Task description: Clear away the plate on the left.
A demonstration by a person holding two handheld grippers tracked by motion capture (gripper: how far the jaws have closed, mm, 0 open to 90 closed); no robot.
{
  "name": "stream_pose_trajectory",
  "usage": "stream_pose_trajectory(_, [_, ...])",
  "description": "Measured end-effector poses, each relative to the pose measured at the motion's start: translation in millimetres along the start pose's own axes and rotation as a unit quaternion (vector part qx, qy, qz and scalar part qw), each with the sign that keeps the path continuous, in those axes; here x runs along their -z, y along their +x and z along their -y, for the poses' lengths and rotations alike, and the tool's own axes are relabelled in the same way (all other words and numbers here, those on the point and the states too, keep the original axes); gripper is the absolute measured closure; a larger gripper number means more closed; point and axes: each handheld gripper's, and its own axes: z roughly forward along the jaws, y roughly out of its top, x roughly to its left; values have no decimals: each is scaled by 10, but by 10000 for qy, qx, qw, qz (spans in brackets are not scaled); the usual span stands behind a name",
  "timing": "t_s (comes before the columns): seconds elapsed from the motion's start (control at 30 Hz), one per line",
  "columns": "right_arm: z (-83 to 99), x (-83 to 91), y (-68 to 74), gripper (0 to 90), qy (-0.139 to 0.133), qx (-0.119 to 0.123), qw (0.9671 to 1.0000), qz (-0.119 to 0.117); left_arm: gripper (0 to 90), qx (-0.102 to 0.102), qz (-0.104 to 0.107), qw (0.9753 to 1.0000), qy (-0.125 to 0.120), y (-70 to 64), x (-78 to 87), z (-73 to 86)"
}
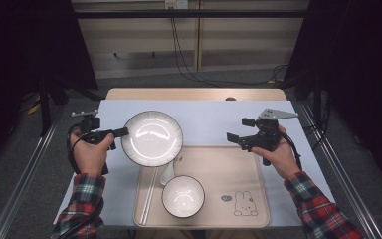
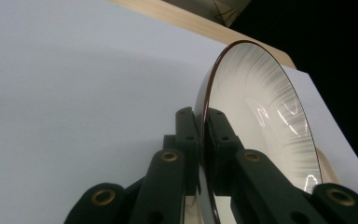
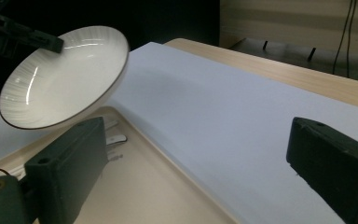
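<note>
Left gripper point(image 1: 121, 132) clamping plate point(image 1: 152, 138) by its left rim, jaws closed tight on the edge (rim sandwiched between both pads in the left gripper view, plate point(image 2: 256, 116) running edge-on up the frame). Plate being held off the table, hanging over the white mat point(image 1: 204, 119) and the tray's far-left corner, tilted in the right gripper view point(image 3: 60, 77) with the left gripper point(image 3: 51, 43) biting its upper rim. Right gripper point(image 1: 235, 138) hovering over the tray's far-right edge, jaws spread wide, gripping nothing (mat and tray point(image 3: 158, 186) showing between them). Tray point(image 1: 229, 169) sitting on the mat near the table's near edge, carrying a bowl point(image 1: 182, 196) at front centre, a spoon point(image 1: 166, 173) just behind the bowl, chopsticks point(image 1: 149, 191) lying along the left side, rabbit print point(image 1: 244, 204) at front right. Bowl and plate apart, spoon handle pointing up toward the plate's near rim.
</note>
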Motion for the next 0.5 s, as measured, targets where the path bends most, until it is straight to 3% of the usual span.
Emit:
stream_pose_trajectory(0.13, [-79, -88, 85, 118, 63, 57, 10000, -15, 856, -144, 181, 9997, 99, -203, -113, -32])
stream_pose_trajectory(0.27, [-138, -156, 154, 179, -21, -80, 9998, -159, 855, -250, 357, 9989, 191, -386, -208, -46])
stream_pose_trajectory(0.5, [-188, -258, 296, 242, 218, -165, 9989, -373, 855, -457, 585, 9969, 273, -651, -277, -81])
